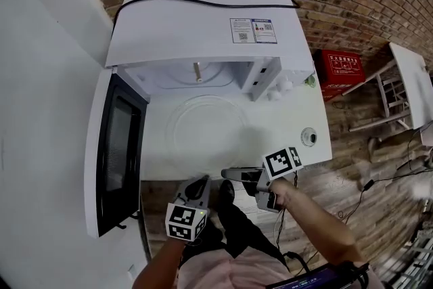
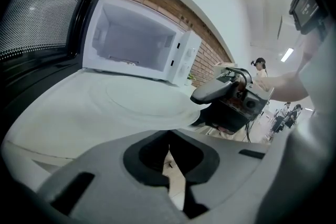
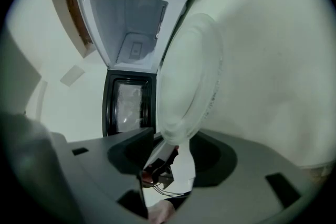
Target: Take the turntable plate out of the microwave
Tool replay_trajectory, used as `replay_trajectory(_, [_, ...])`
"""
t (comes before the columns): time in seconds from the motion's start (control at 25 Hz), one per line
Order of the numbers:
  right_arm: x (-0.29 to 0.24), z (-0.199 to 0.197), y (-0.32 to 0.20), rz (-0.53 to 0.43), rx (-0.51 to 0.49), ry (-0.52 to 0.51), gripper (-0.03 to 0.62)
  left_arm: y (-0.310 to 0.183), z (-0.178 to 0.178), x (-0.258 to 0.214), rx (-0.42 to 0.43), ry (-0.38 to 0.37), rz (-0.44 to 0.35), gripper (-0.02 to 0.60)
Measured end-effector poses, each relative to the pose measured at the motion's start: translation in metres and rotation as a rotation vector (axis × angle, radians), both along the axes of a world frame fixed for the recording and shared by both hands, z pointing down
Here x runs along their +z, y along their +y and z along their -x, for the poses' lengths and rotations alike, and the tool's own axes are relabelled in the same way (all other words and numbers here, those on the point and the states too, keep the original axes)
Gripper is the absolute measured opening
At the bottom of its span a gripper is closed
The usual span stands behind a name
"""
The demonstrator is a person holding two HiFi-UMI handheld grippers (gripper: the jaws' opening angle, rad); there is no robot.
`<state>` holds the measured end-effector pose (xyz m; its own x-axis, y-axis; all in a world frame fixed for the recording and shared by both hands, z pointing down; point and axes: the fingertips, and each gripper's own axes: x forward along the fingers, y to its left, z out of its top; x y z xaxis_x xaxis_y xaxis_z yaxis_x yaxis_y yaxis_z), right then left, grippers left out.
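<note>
On table [image 1: 287,139] before open microwave [image 1: 203,17], plate [image 1: 206,128] rim between spread jaws of right gripper [image 1: 228,174] (left gripper [image 1: 202,181] closed)

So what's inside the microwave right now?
Only a bare white cavity with a small spindle standing on its floor. The glass plate lies outside on the table. From above, the top of the microwave covers the cavity's back.

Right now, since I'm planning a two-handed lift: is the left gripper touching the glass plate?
Apart. In the head view, bare table separates the shut left gripper from the plate.
</note>
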<state>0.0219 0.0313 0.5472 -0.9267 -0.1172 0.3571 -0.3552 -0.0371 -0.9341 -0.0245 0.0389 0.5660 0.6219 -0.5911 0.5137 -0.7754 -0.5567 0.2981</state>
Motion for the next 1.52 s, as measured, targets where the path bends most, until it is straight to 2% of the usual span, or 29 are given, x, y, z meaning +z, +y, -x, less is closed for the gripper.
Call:
replay_trajectory(0.16, [0.008,-0.003,-0.001,-0.004,0.017,0.036,0.173,0.001,0.001,0.001,0.007,0.005,0.011,0.006])
replay_trajectory(0.24, [0.011,-0.005,-0.001,-0.01,0.025,0.067,0.091,0.001,0.001,0.001,0.01,0.008,0.027,0.006])
replay_trajectory(0.36, [0.011,-0.007,-0.004,-0.003,0.065,0.051,0.072,0.004,0.0,0.0,0.019,0.028,0.055,0.009])
replay_trajectory(0.44, [0.012,-0.008,-0.008,0.009,0.091,0.045,0.064,0.01,-0.004,-0.001,0.046,0.033,0.058,0.055])
replay_trajectory(0.48, [0.013,-0.008,-0.009,0.017,0.097,0.041,0.058,0.012,-0.005,-0.002,0.053,0.031,0.055,0.058])
replay_trajectory(0.68, [0.014,-0.005,-0.008,0.082,0.061,0.024,0.067,0.018,-0.001,-0.004,0.046,0.031,0.046,0.058])
replay_trajectory(0.8, [0.008,-0.001,-0.006,0.153,0.018,-0.008,0.177,0.022,0.002,-0.009,0.046,0.026,0.034,0.058])
replay_trajectory(0.84, [0.007,0.0,-0.004,0.176,0.001,-0.019,0.195,0.023,0.004,-0.011,0.043,0.027,0.029,0.058])
replay_trajectory(1.12, [0.0,-0.001,0.005,0.35,-0.079,-0.062,0.179,0.031,0.005,-0.018,0.035,0.066,0.019,0.057])
replay_trajectory(1.32, [0.002,0.001,0.006,0.402,-0.141,-0.019,0.189,0.028,-0.025,-0.002,0.116,0.08,0.047,0.055])
replay_trajectory(1.52, [0.003,0.0,0.014,0.411,-0.257,0.033,0.193,0.017,-0.036,0.009,0.123,0.086,0.093,0.038])
